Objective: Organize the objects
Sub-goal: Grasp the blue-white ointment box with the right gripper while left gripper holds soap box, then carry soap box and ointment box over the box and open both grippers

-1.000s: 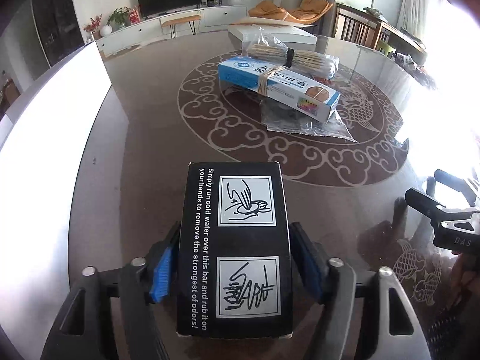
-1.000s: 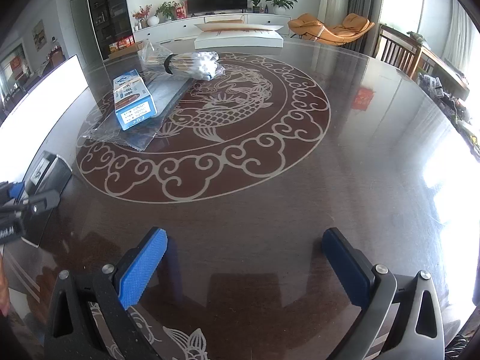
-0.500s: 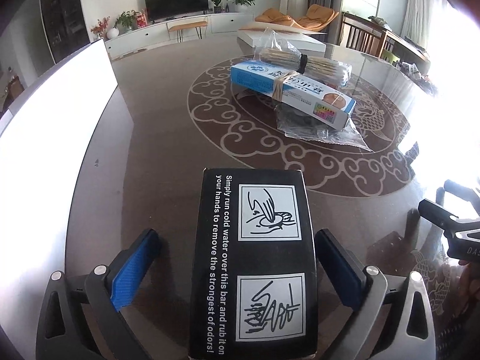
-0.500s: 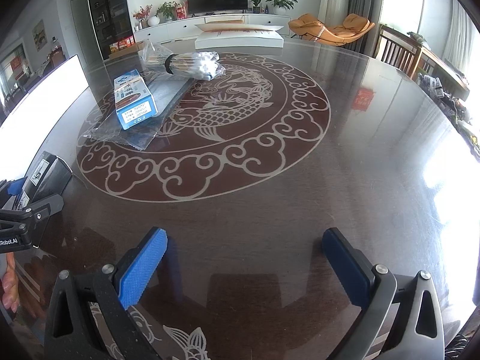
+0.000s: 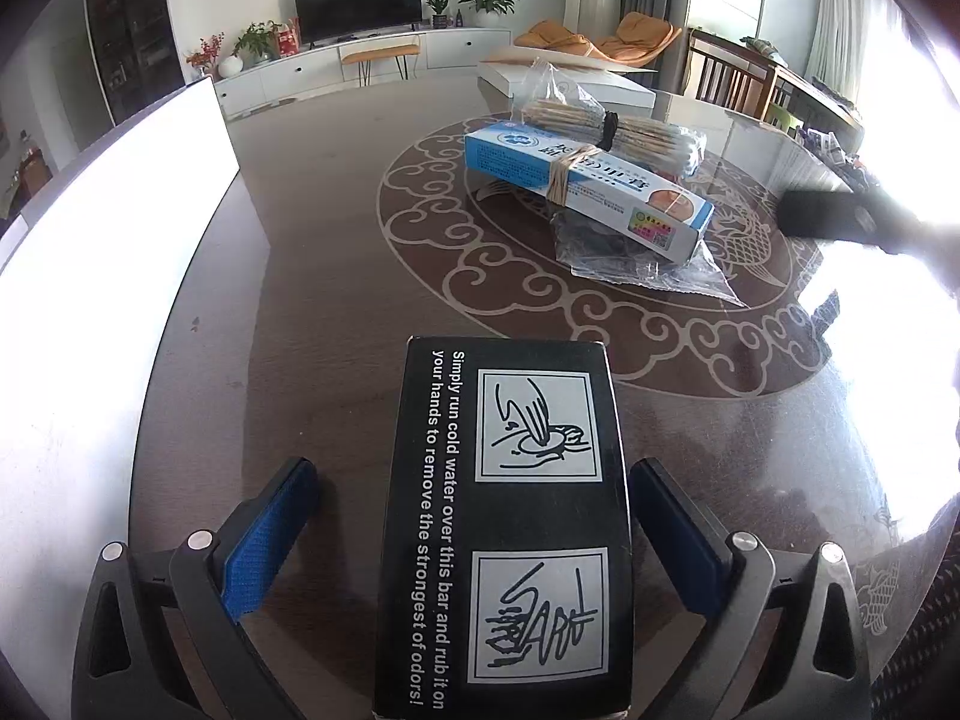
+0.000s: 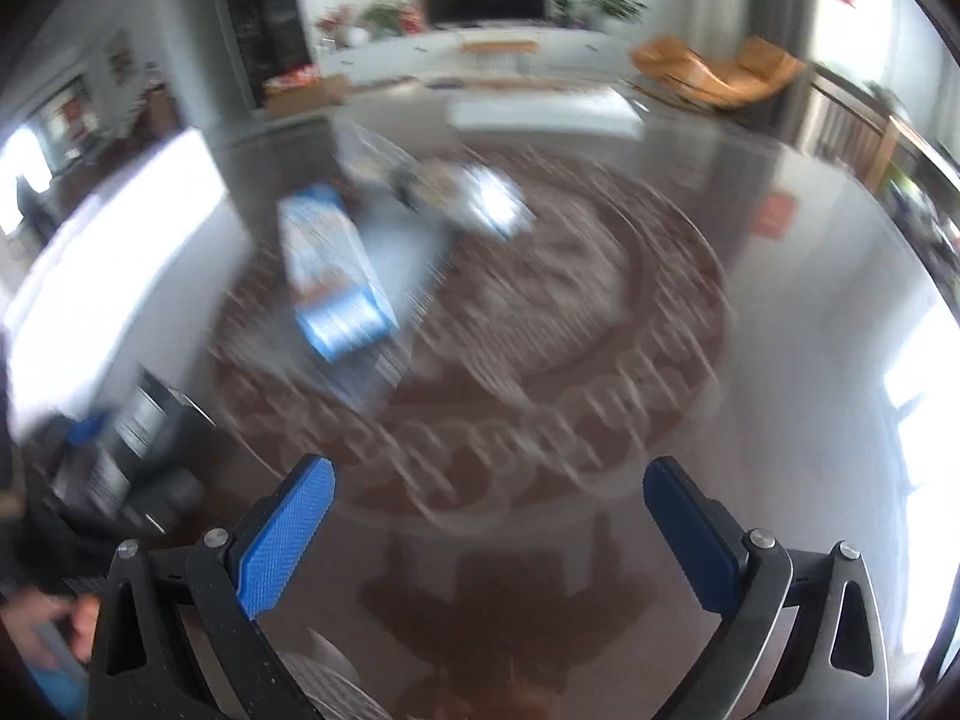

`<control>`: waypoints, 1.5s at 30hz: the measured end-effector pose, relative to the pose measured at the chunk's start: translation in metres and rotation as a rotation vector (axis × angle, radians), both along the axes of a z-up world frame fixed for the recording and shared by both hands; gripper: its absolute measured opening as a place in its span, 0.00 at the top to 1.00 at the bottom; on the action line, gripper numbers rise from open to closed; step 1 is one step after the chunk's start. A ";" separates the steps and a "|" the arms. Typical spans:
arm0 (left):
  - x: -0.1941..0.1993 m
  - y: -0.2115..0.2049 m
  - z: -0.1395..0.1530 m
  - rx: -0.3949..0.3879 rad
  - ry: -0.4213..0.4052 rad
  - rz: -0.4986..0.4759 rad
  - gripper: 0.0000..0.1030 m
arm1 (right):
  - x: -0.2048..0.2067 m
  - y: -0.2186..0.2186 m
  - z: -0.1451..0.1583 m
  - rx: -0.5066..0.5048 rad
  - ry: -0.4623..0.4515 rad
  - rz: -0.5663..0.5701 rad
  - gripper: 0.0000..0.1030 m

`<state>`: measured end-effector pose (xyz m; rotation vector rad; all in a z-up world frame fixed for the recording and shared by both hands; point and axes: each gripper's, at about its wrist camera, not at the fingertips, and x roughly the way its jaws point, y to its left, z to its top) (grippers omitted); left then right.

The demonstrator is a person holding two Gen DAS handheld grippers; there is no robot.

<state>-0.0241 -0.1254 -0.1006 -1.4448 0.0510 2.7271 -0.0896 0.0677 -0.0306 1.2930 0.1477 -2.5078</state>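
Observation:
A black box [image 5: 510, 516] with white print lies on the dark table between the fingers of my left gripper [image 5: 480, 534]. The jaws are open and stand apart from its sides. A blue and white box [image 5: 588, 192] tied with a band lies on a clear bag [image 5: 636, 258] near the table's middle, with a bagged bundle of sticks [image 5: 612, 126] behind it. My right gripper [image 6: 486, 534] is open and empty above the table; its view is blurred. The blue box [image 6: 330, 276] and black box [image 6: 138, 438] show there at left.
A white flat box [image 5: 570, 81] lies at the table's far edge. A bright white panel [image 5: 102, 228] runs along the left side. The right gripper shows as a dark blur [image 5: 840, 216] at the right of the left wrist view. Chairs stand beyond the table at right.
My left gripper has opened and let go of the black box, which now rests on the table. My right gripper has started moving fast toward the table's middle, blurring its view.

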 end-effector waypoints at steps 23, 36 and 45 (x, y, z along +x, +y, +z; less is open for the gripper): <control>-0.001 0.000 -0.001 0.000 0.001 0.000 0.00 | 0.005 -0.017 -0.031 0.026 -0.046 -0.008 0.60; -0.003 0.000 -0.001 -0.001 -0.014 -0.003 0.00 | 0.077 0.096 -0.043 -0.030 -0.027 -0.282 0.31; -0.015 0.003 0.005 -0.034 -0.091 -0.041 0.26 | 0.049 0.084 -0.043 0.039 -0.165 -0.182 0.31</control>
